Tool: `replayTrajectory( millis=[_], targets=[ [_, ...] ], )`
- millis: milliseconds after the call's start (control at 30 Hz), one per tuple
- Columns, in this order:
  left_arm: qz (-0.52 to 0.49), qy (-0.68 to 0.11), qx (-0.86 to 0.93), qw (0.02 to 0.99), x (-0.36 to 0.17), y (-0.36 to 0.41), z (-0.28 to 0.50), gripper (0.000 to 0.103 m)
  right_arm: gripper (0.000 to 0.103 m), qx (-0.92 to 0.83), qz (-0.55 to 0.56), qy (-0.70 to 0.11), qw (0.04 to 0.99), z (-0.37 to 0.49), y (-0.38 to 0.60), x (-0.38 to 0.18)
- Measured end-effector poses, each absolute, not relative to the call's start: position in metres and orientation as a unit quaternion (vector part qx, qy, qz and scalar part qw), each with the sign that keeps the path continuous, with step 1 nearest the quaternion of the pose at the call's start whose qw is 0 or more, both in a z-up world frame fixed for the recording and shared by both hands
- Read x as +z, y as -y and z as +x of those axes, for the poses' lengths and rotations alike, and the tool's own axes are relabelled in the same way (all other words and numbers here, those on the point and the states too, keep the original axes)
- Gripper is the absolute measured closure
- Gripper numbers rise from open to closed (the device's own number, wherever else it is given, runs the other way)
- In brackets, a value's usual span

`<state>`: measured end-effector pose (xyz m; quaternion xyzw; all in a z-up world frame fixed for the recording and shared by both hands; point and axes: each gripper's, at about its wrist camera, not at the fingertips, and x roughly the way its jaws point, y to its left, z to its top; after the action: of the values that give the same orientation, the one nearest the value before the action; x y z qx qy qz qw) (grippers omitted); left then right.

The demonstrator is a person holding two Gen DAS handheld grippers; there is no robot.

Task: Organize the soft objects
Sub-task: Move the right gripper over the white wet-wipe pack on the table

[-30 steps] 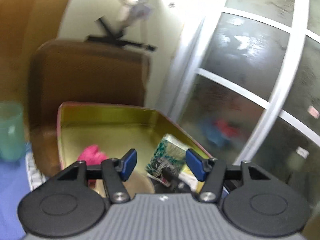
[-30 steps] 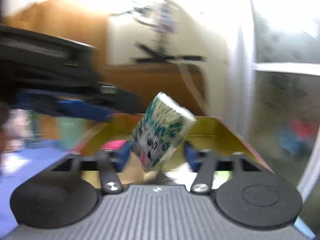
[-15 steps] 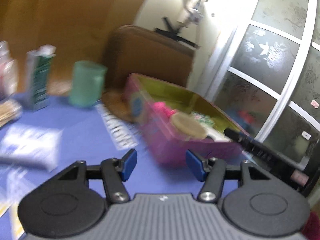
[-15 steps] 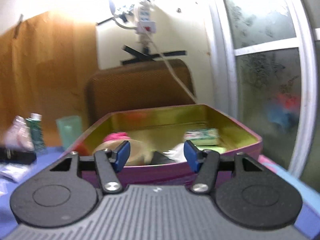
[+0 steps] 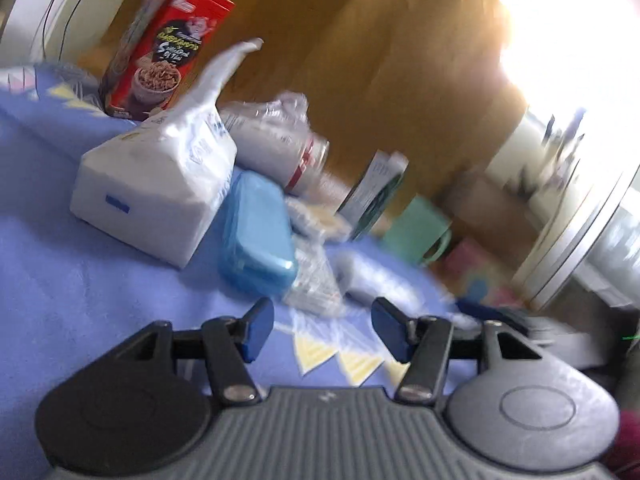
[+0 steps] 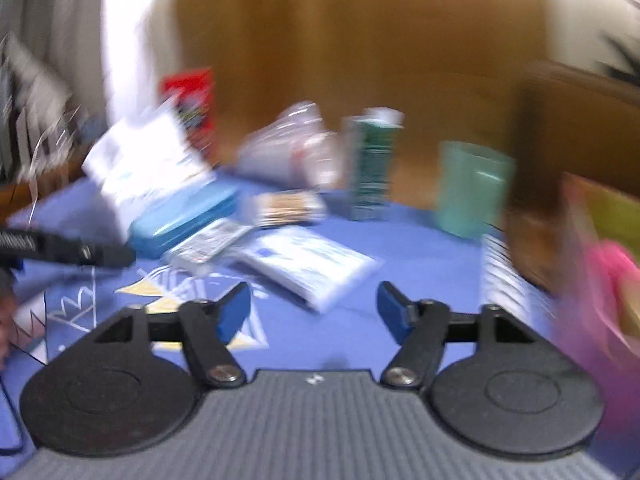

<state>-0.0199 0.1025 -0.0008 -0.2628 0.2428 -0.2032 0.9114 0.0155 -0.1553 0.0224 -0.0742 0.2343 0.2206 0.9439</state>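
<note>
On the bench (image 5: 60,280), covered in a blue cloth, both views blurred:

1. Left gripper (image 5: 322,330): fingers apart, nothing between them, held over the near part of the cloth.
2. Right gripper (image 6: 313,308): fingers apart, nothing between them, also over the cloth.
3. White soft pack (image 5: 156,184), with a small blue label: far left in the left wrist view, its top drawn up to a point. Same pack (image 6: 148,164) at far left in the right wrist view.
4. Blue plastic case (image 5: 258,236): just right of the white soft pack, touching it or nearly so; the blur leaves this unclear.
5. Red cereal box (image 5: 164,52): upright, beyond the white soft pack, against the wooden wall (image 5: 380,48).
6. Clear bag of white material (image 5: 276,140): beyond the blue plastic case.
7. Green carton (image 6: 372,164): upright, far centre in the right wrist view.
8. Teal cup (image 6: 470,188): upright, right of the green carton, apart from it.
9. Flat white packet (image 6: 312,264): lying on the cloth just beyond the right gripper.
10. Pink tin (image 6: 600,280): at the right edge in the right wrist view, yellow inside, something bright pink in it; contents too blurred to name.
</note>
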Motion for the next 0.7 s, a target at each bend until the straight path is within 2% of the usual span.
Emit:
replayTrajectory(
  millis=[33,67,167,233,300,367,433,467,533,700],
  targets=[
    [-0.267,-0.231,-0.203,0.913,-0.001,-0.105,-0.020,0.048,0.009,0.230,-0.095,-0.236,0.939,0.031,0.147,0.020],
    [-0.268,-0.230,-0.202,0.914,-0.001,-0.106,-0.019,0.048,0.004,0.237,-0.116,-0.244,0.933,0.049,0.139,0.017],
    [-0.251,-0.244,-0.215,0.912,-0.001,-0.100,-0.017,0.047,0.003,0.237,-0.156,-0.279,0.918,0.094,0.128,0.010],
    [-0.235,-0.248,-0.210,0.916,0.000,-0.092,-0.016,0.047,0.003,0.253,-0.128,-0.309,0.908,0.110,0.134,0.005],
    [-0.223,-0.250,-0.210,0.918,-0.002,-0.087,-0.017,0.047,0.003,0.250,-0.064,-0.344,0.903,0.118,0.147,0.003],
    [-0.215,-0.256,-0.208,0.919,-0.002,-0.084,-0.016,0.045,0.015,0.241,-0.060,-0.330,0.911,0.104,0.153,0.003],
    [-0.209,-0.269,-0.202,0.918,-0.004,-0.083,-0.012,0.043,0.020,0.237,-0.047,-0.327,0.914,0.089,0.161,0.005],
    [-0.207,-0.274,-0.197,0.918,-0.004,-0.082,-0.011,0.041,0.021,0.235,-0.041,-0.328,0.914,0.080,0.165,0.007],
    [-0.200,-0.283,-0.182,0.920,-0.004,-0.080,-0.009,0.031,0.021,0.228,-0.037,-0.324,0.917,0.058,0.172,0.006],
    [-0.130,-0.293,-0.146,0.936,0.000,-0.060,-0.012,0.030,0.021,0.173,-0.049,-0.309,0.934,-0.007,0.186,0.004]
  ],
)
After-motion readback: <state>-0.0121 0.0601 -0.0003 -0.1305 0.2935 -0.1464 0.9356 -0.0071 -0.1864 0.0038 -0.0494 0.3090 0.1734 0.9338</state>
